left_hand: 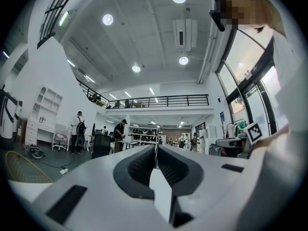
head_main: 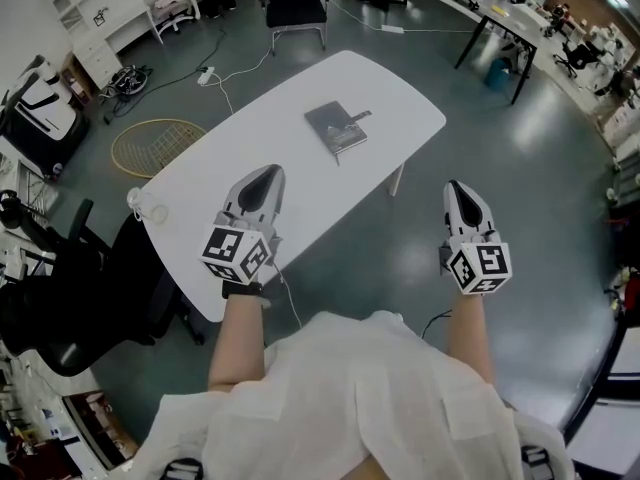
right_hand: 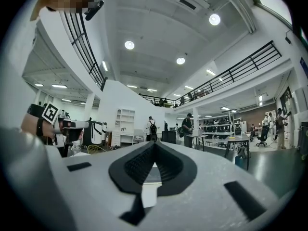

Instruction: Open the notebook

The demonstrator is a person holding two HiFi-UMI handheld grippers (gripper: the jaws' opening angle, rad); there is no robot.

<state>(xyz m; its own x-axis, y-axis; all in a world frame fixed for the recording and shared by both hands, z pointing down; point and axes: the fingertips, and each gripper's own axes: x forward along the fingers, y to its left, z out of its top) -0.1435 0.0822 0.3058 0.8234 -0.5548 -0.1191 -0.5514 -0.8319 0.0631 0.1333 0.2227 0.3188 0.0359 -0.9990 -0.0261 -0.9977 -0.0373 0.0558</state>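
Observation:
A closed dark grey notebook (head_main: 335, 127) lies on the far half of the white table (head_main: 250, 158), with a dark pen (head_main: 361, 115) beside its right edge. My left gripper (head_main: 272, 172) hovers over the table's near part, well short of the notebook, jaws shut with nothing between them. To the right of the table my right gripper (head_main: 453, 187) hangs over the floor, also shut and empty. Each gripper view looks level across the hall, and the notebook is in neither: in the left gripper view my left gripper (left_hand: 155, 146) has its jaws touching, and my right gripper (right_hand: 154, 147) shows the same.
A black chair (head_main: 296, 6) stands beyond the table's far end. A round wicker object (head_main: 155, 146) lies on the floor to the left, and a black office chair (head_main: 90, 298) sits at the near left. A small white round object (head_main: 158, 213) rests near the table's left corner.

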